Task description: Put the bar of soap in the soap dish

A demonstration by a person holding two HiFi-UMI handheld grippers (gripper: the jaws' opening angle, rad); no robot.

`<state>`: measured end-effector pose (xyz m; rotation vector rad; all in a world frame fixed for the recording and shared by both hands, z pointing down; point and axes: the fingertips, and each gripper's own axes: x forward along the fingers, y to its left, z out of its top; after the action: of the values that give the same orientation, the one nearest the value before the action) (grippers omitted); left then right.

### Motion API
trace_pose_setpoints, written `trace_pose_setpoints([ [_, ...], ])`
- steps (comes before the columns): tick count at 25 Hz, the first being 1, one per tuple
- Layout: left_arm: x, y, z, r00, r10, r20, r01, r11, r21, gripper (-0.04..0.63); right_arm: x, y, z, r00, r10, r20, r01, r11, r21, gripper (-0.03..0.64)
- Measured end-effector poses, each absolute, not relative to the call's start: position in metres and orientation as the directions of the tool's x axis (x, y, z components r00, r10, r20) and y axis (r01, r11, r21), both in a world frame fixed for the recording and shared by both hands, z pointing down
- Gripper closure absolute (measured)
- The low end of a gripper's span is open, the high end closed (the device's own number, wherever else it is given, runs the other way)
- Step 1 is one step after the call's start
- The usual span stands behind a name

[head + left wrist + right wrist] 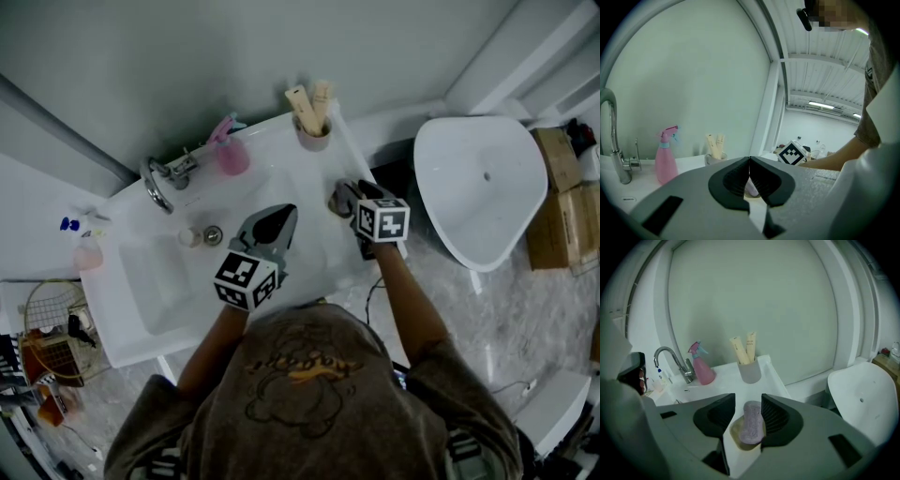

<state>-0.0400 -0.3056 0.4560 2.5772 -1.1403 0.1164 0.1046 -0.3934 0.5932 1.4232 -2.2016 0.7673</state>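
A lilac bar of soap (752,423) lies tilted in a small tan soap dish (737,433) on the white washbasin's right ledge (323,169). My right gripper (748,398) stands open around the soap, its right pad close to the bar and its left pad apart from it. In the head view the right gripper (343,198) covers the dish. My left gripper (279,217) hovers over the basin to the left, jaws shut and holding nothing. In the left gripper view (749,164) a sliver of the soap (752,188) shows behind the closed tips.
A grey cup with tubes (313,131) stands at the ledge's back right corner. A pink spray bottle (230,150) and a chrome tap (159,183) sit along the back. A white toilet (483,183) is to the right, cardboard boxes (562,197) beyond it, a wire basket (52,328) at left.
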Motion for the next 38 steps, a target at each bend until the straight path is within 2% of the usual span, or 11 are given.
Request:
trace_pose_setpoints([
  [23, -0.002, -0.275, 0.437, 0.733, -0.661, 0.161, -0.678, -0.691, 0.249, 0.590, 0.157, -0.274, 0.438, -0.421, -0.875, 0.238, -0.905, 0.387, -0.176, 0.470],
  [34, 0.009, -0.261, 0.439, 0.750, -0.644, 0.150, -0.659, -0.709, 0.251, 0.591, 0.163, -0.215, 0.434, -0.413, -0.904, 0.108, -0.897, 0.384, -0.219, 0.510],
  [38, 0.008, -0.260, 0.444, 0.746, -0.648, 0.152, -0.663, -0.703, 0.257, 0.591, 0.170, -0.208, 0.446, -0.378, -0.920, 0.106, -0.909, 0.347, -0.229, 0.556],
])
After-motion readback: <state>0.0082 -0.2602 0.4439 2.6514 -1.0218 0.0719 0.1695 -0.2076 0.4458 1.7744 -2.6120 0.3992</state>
